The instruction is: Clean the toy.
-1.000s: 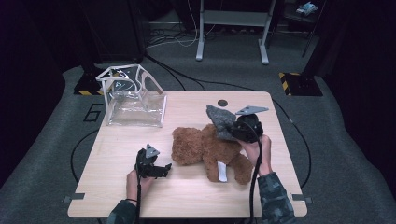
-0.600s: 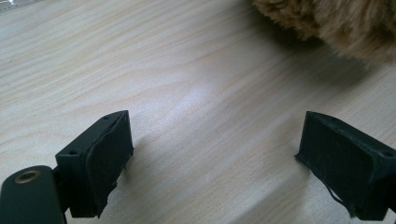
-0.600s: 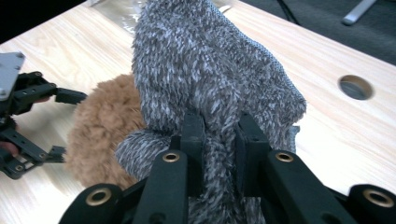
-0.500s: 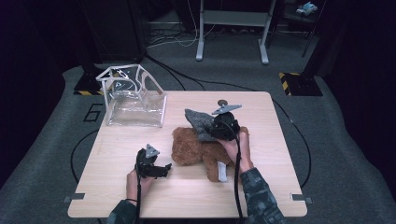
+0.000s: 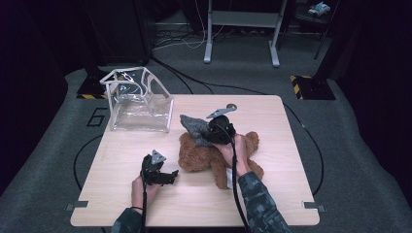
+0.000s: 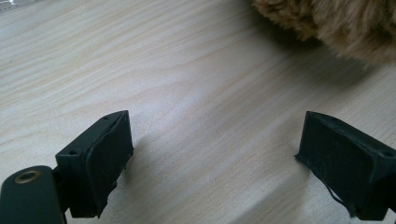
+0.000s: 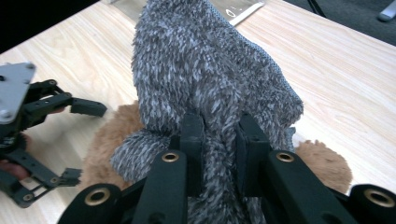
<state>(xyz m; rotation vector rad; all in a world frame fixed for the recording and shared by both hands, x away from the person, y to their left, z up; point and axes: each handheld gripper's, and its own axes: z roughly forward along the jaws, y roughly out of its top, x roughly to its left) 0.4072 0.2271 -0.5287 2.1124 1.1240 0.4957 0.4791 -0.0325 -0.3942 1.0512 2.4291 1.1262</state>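
A brown teddy bear (image 5: pixel 214 155) lies on the wooden table (image 5: pixel 272 121), its fur at the top right of the left gripper view (image 6: pixel 336 23). My right gripper (image 7: pixel 219 135) is shut on a fuzzy grey cloth piece (image 7: pixel 205 70), which hangs over the bear's upper part (image 5: pixel 194 127); brown fur (image 7: pixel 322 163) shows under it. My left gripper (image 5: pixel 167 175) rests low on the table just left of the bear, jaws wide open with bare wood between them (image 6: pixel 212 149). It also appears at the left of the right gripper view (image 7: pixel 56 140).
A clear plastic bag with a white frame (image 5: pixel 138 99) stands at the table's back left corner. A small dark round mark (image 5: pixel 231 106) sits near the back edge. Bare tabletop lies in front and to the right of the bear.
My right gripper has carried the grey cloth leftward and slightly down, from the bear's right side to over its upper part. The left gripper has stayed put.
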